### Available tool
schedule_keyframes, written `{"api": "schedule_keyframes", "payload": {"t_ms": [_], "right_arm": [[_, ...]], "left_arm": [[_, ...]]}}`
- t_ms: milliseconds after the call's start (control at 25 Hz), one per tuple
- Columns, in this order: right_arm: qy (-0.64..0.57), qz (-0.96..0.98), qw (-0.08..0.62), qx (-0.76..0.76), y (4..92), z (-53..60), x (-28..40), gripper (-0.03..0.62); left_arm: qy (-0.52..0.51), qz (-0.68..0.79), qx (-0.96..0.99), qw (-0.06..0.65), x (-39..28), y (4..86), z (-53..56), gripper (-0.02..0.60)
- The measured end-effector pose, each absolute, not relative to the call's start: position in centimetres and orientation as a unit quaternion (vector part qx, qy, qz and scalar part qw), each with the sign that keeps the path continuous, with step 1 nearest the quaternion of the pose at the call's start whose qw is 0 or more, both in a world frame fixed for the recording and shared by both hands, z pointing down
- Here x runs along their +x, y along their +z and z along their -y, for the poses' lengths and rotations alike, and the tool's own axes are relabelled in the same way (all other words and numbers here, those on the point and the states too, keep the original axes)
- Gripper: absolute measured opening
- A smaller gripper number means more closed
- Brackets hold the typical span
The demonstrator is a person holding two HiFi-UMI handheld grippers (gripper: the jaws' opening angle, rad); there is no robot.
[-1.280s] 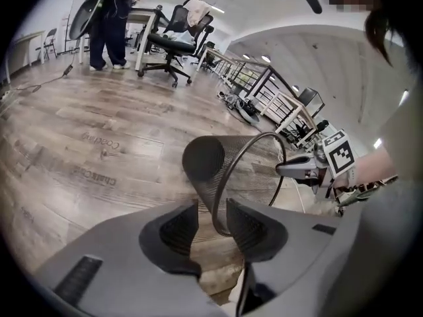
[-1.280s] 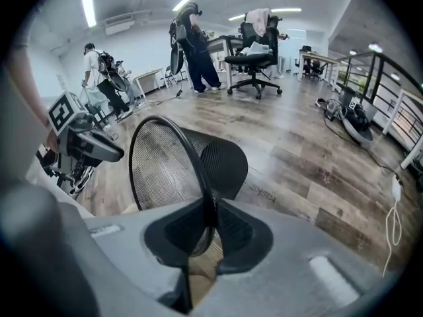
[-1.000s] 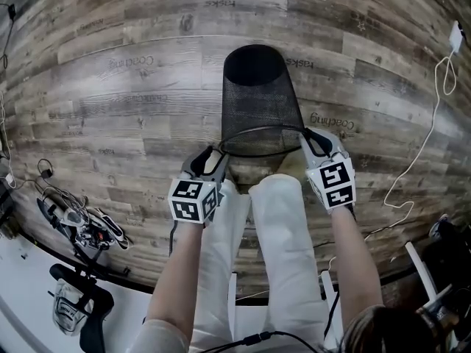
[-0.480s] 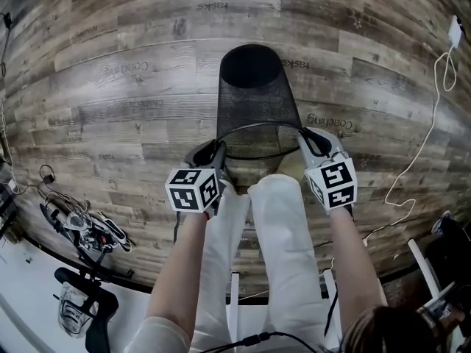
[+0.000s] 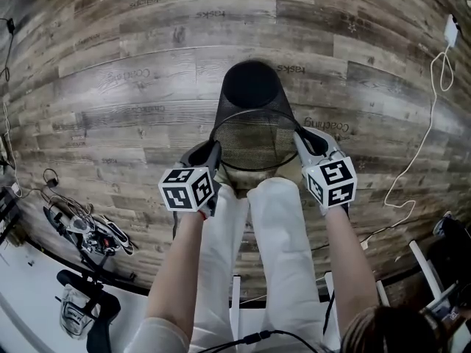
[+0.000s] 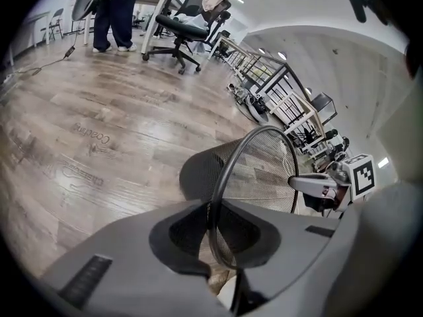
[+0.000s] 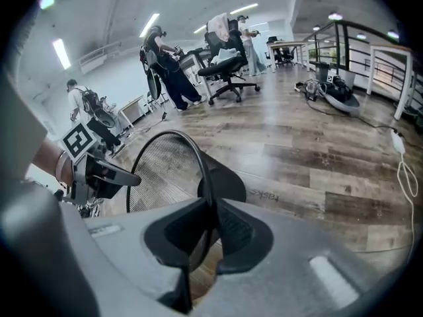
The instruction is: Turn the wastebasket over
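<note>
A black wire-mesh wastebasket [image 5: 250,116] is tipped over the wood floor, its open rim turned up toward me and its closed bottom pointing away. My left gripper [image 5: 212,151] is at the rim's left side. Its jaws are closing, with the rim wire [image 6: 215,203] pinched between them. My right gripper [image 5: 303,140] is shut on the rim's right side, and the wire [image 7: 201,177] runs down between its jaws. In each gripper view the mesh wall [image 6: 264,170] [image 7: 165,170] fills the middle, with the other gripper across the rim.
My white-trousered legs [image 5: 272,234] are just below the basket. A white cable with a charger [image 5: 441,65] trails along the right. A pile of gear and cables [image 5: 81,226] lies at the left. Office chairs [image 6: 182,18] and people [image 7: 168,65] stand far off.
The left gripper's jaws have closed onto the rim. Both grippers have lifted it, so the basket has tipped further and its opening now faces up toward me.
</note>
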State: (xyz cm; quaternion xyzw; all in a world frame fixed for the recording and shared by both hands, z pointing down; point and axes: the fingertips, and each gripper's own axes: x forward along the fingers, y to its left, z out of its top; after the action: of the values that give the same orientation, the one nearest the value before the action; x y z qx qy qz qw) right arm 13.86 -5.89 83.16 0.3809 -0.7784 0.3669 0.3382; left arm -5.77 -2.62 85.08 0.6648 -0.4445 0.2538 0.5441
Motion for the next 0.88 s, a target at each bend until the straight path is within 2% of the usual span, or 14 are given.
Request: {"api": "schedule_keyframes", "payload": {"t_ms": [200,600,880], "right_arm": [[0.408,0.759,0.32,0.394,82.6,5.5,14.1,0.035],[0.458,0.729,0.339,0.378,83.1,2.1,14.4,0.035],[0.464,0.729,0.336,0.375,80.5,1.0,14.2,0.035]], "left_arm": [[0.256,0.437,0.654,0.562,-5.6,84.2,1.6,0.035],[0.272,0.42,0.622,0.602,-5.5,83.9,-1.7,0.036],[0.276,0.414,0.624,0.603,-5.6,81.3,-2.7,0.037]]}}
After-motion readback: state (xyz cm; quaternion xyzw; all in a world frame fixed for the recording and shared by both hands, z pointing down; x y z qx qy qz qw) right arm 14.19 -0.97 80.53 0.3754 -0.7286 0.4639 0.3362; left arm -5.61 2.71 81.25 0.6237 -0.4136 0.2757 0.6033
